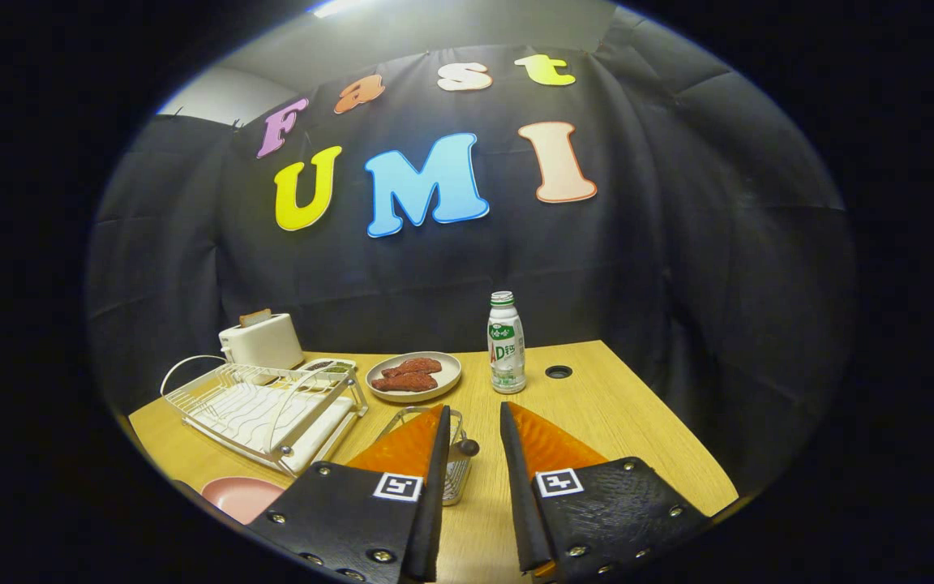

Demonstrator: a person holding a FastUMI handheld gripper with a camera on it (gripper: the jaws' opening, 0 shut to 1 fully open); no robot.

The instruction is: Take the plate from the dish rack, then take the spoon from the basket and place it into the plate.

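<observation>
My gripper (473,415) is open above the wooden table (613,422), nothing between its fingers. A pink plate (242,496) lies flat on the table beside my left finger, in front of the white wire dish rack (264,410), whose slots are bare. A small wire basket (455,462) stands just behind my left finger, mostly hidden by it. A dark round-ended spoon handle (468,446) sticks up from the basket into the gap between the fingers.
A beige plate with reddish meat strips (413,375) sits beyond the basket. A small white bottle with a green label (506,344) stands to its right, near a round hole (559,371) in the tabletop. A white toaster (263,341) stands behind the rack.
</observation>
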